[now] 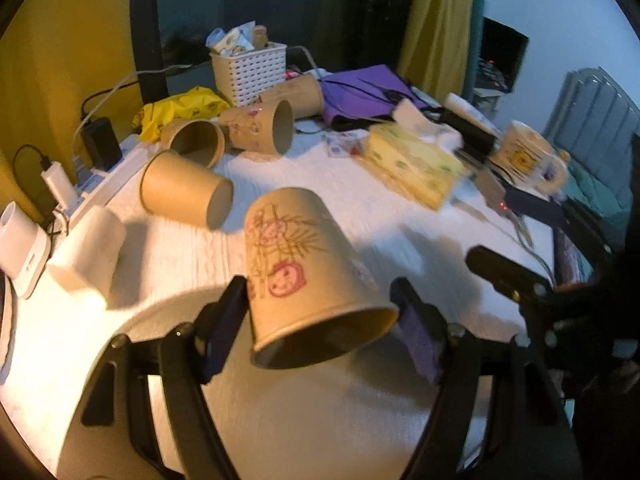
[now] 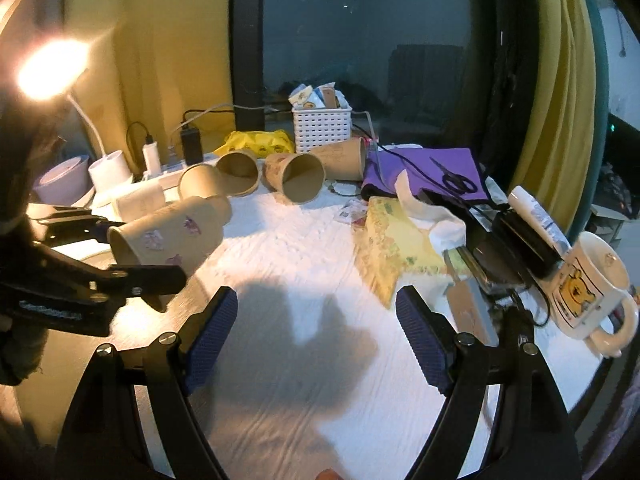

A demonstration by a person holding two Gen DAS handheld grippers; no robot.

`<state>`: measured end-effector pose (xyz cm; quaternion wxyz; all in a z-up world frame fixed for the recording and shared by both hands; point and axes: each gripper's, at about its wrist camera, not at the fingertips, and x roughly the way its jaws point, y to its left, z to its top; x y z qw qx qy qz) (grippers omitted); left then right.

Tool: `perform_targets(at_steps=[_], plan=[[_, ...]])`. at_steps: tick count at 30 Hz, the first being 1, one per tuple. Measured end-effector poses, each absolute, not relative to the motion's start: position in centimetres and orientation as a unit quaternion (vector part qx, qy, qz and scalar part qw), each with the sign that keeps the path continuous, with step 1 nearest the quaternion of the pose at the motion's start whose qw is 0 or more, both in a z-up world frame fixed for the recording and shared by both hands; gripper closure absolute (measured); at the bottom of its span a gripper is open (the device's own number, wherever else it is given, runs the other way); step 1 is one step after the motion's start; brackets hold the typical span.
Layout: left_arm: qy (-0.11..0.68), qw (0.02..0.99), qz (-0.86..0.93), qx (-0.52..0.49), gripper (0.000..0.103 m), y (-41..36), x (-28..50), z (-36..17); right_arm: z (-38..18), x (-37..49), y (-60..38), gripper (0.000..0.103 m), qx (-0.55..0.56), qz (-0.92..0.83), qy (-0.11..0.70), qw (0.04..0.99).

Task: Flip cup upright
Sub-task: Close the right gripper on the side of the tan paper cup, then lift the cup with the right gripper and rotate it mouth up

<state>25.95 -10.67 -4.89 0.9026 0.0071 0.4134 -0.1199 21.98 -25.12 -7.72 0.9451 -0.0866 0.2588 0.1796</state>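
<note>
1. Left gripper (image 1: 322,316) grips the printed cup (image 1: 308,276) near its rim, one pad on each side of the wall.
2. Cup is off the table (image 1: 400,224), tilted, mouth toward the camera and down, base pointing up and away.
3. From the right wrist view the same cup (image 2: 168,236) sits at far left, lying roughly sideways in the left gripper (image 2: 120,256), mouth toward the left.
4. Right gripper (image 2: 316,332) is spread wide, nothing between the blue pads (image 2: 212,332), hovering over the white table (image 2: 288,248).
5. Dark shadow falls on the table just ahead of the right gripper.
6. Plain cup (image 1: 186,194) lies on its side behind the held one, base toward the camera.
7. Three more cups lie on their sides at the back: one open-mouthed (image 1: 196,142), one printed (image 1: 260,126), one (image 1: 296,94) beside the basket (image 1: 250,70).
8. White basket holds packets; whether it touches the cup is unclear.
9. Yellow bag (image 1: 180,112) lies left of the basket, purple cloth (image 1: 364,94) to the right.
10. Tissue box (image 1: 412,164) sits right of centre, a tissue sticking out.
11. Mug (image 2: 588,292) with a bear print stands at the right table edge.
12. Scissors (image 2: 456,178) lie on the purple cloth (image 2: 424,168).
13. Lamp (image 2: 52,68) glares at upper left; chargers (image 2: 192,144) are plugged in along the back.
</note>
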Motion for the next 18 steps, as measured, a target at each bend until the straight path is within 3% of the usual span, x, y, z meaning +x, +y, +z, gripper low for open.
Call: perform_targets(at_steps=[18], plan=[[0.408,0.874,-0.235,0.119,0.029,-7.9,11.7,-7.3,-10.5,10.4,-20.3,0.019,-0.076,0.181,0.296,0.935]])
